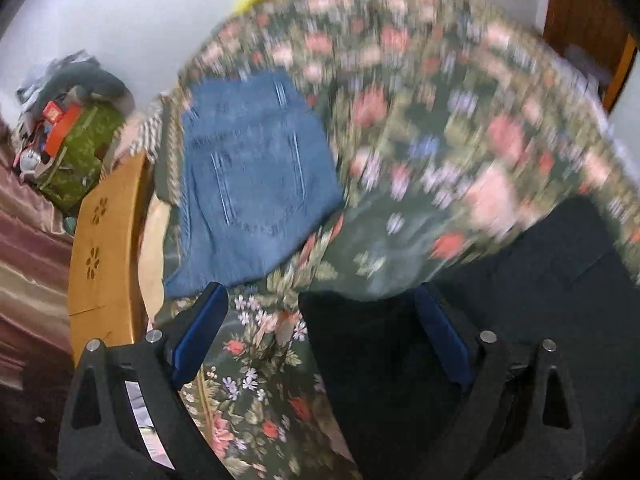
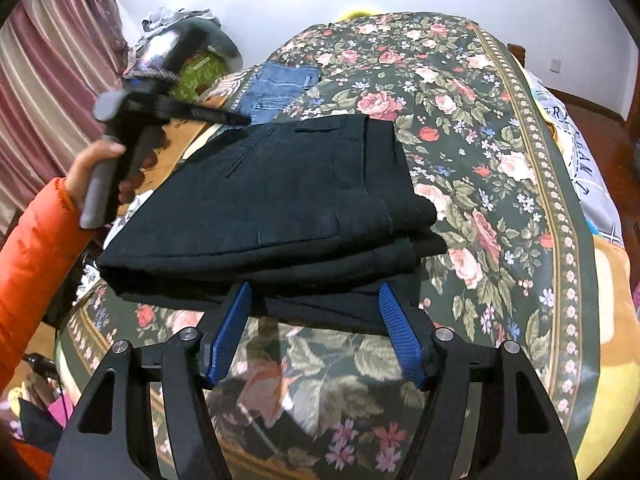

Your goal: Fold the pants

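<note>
Black pants (image 2: 280, 208) lie folded in a thick stack on the floral bedspread (image 2: 460, 140). My right gripper (image 2: 314, 300) is open, its blue pads at the stack's near edge, holding nothing. My left gripper (image 1: 320, 312) is open and empty, raised above the bed; a corner of the black pants (image 1: 400, 360) lies below it, and its view is blurred. It also shows in the right wrist view (image 2: 236, 119), held in a hand with an orange sleeve, over the stack's far left corner.
Folded blue jeans (image 1: 248, 176) lie further up the bed, also in the right wrist view (image 2: 280, 88). A wooden headboard or chair (image 1: 104, 260) stands at the left. A cluttered green box (image 1: 80, 148) and curtains (image 2: 48, 80) are beyond.
</note>
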Demonstrator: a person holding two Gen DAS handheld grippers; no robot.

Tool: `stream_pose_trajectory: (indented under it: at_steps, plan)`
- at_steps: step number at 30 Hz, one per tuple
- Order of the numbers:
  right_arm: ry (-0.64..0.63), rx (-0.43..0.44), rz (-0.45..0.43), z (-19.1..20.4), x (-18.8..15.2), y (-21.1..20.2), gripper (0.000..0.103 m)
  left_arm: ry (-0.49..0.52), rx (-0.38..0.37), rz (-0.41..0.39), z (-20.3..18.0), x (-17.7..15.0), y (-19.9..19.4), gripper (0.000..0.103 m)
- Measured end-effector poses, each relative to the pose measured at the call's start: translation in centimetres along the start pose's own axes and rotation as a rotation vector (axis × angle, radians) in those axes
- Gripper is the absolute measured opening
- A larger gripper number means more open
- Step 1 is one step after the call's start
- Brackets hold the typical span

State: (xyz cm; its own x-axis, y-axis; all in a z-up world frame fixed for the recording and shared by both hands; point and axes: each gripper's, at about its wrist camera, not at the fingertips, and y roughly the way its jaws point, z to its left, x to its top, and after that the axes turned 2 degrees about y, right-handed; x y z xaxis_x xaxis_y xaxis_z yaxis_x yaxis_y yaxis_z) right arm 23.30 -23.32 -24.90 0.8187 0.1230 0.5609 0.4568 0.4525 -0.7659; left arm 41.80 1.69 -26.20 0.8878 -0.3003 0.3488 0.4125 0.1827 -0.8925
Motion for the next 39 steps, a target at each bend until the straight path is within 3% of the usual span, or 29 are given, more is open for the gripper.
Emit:
stream_pose_trajectory:
  at_steps: [2, 6, 12, 20, 26, 29, 33, 36, 39]
  plan:
    - [0.004, -0.011, 0.001, -0.3, 0.3, 0.2, 0.064, 0.022, -0.009, 0.016, 0.1, -0.9, 1.7, 0.103]
    - [0.024, -0.031, -0.006, -1.1, 0.7, -0.2, 0.064, -0.043, -0.063, 0.003, 1.8, -3.1, 1.3, 0.103]
    - [0.033, -0.052, -0.044, -1.5, 0.9, -1.7, 0.064, -0.083, -0.052, -0.030, 3.5, -7.5, -2.1, 0.103]
    - [0.012, 0.001, -0.132, 0.3, 1.0, -4.4, 0.064, -0.113, -0.095, -0.045, 3.3, -14.2, -7.4, 0.103]
    - [-0.029, 0.032, -0.113, 1.8, 0.3, -3.4, 0.064, -0.132, -0.104, -0.125, 2.3, -17.1, -10.8, 0.102]
    - [-0.027, 0.027, -0.079, 1.7, -0.2, -2.4, 0.057, -0.136, -0.119, -0.161, 2.0, -18.0, -11.8, 0.089]
    - [-0.029, 0.052, -0.049, 1.5, -0.9, -1.6, 0.032, -0.144, -0.131, -0.172, 1.6, -18.5, -11.8, 0.081]
    - [-0.088, -0.024, -0.042, 2.0, -1.4, -0.9, 0.015, -0.142, -0.138, -0.165, 1.4, -18.5, -11.4, 0.078]
    - [-0.080, -0.018, -0.016, 1.3, -1.4, -0.1, 0.015, -0.146, -0.148, -0.156, 1.7, -18.4, -11.4, 0.077]
